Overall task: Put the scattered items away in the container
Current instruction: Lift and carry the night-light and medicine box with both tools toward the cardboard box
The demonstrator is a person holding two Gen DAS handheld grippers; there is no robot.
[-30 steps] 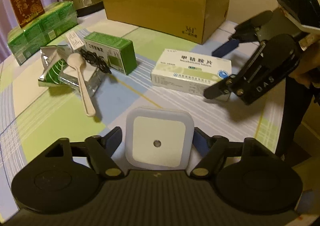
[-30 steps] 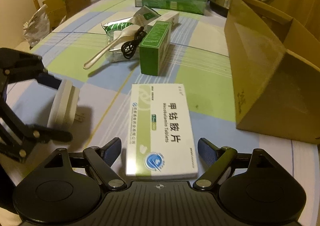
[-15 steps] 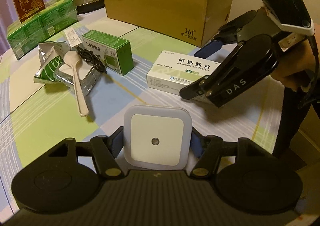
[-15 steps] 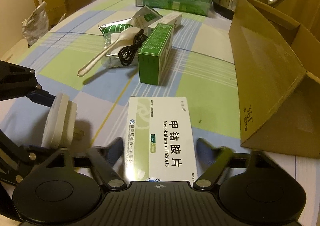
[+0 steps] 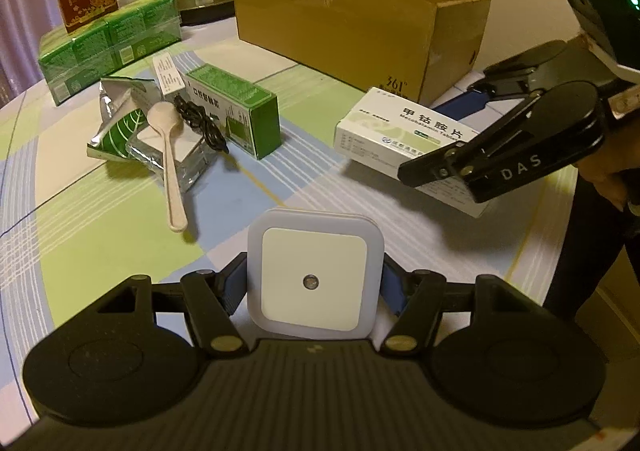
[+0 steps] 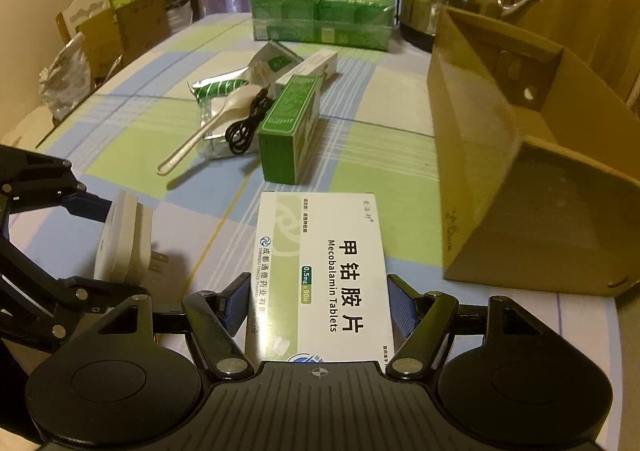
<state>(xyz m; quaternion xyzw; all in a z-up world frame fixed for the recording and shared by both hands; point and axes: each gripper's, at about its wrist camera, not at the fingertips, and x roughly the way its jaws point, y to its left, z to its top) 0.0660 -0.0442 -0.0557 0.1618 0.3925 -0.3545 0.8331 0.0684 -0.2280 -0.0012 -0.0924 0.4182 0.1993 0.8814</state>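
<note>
My left gripper [image 5: 315,285] is clamping the night light [image 5: 315,277]; my right gripper [image 6: 316,309] is pinching the tablet box [image 6: 322,271], carton [image 6: 520,187] sitting right of it

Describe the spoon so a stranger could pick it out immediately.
Start at the open cardboard box on the checked tablecloth, then find the green carton lying in front of it. Beside that carton, the pale plastic spoon rests bowl-up across a foil packet, next to a coiled black cable; it is the only long, thin, cream-coloured item.
</note>
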